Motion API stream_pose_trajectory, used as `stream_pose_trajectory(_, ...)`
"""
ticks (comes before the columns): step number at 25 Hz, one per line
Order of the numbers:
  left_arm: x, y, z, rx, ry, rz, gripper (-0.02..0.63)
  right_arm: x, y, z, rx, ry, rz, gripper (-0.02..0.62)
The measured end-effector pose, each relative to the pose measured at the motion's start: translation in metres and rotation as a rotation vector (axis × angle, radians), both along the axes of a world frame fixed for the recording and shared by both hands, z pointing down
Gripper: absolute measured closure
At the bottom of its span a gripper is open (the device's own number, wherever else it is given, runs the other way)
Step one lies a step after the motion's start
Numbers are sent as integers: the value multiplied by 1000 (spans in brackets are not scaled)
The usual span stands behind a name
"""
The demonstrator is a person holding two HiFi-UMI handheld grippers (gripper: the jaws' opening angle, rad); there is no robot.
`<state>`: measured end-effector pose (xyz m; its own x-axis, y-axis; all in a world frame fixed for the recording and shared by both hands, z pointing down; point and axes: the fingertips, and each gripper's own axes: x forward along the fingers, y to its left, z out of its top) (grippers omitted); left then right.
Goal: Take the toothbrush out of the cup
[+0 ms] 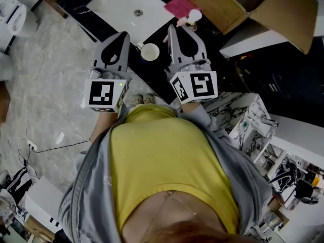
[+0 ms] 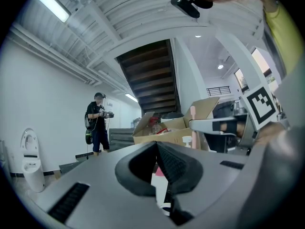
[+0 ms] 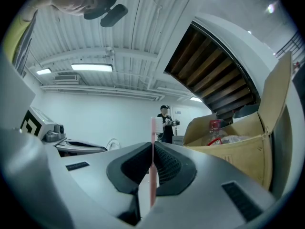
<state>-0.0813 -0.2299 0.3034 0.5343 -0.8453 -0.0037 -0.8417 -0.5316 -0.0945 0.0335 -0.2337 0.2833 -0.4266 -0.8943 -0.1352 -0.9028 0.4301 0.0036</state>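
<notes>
The thin pink plastic toothbrush [image 3: 152,166] stands straight up and down, with its white bristle end on top. It is out of the round white cup [image 1: 150,51]. The right tongs [image 3: 151,146] are squeezed tight on its handle. The cup sits on the black tabletop [image 1: 152,74], between the two tongs. The left tongs [image 2: 157,146] are closed too, with nothing in them. The right tongs carry a cube with black-and-white squares [image 1: 196,85].

Toothbrush [image 3: 152,175] — pink, slim, upright, clamped between the fingers [image 3: 172,166] of the right gripper [image 3: 153,147]. Cup [image 1: 150,51] — white, upright, empty, just beside those fingers.
</notes>
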Motion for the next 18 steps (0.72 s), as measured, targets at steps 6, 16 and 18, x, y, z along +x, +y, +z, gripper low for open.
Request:
stream_pose_trajectory(6, -3, -1, 1, 1, 1, 2, 604, -2, -2, 3, -9, -10, -2, 574)
stream_pose_trajectory(16, -3, 1, 0, 20, -9, 6, 604, -1, -1, 9, -17, -23, 0, 574)
stream_pose_trajectory(18, -3, 0, 1, 18, -8, 3, 604, -1, 0, 11, -19, -23, -2, 574)
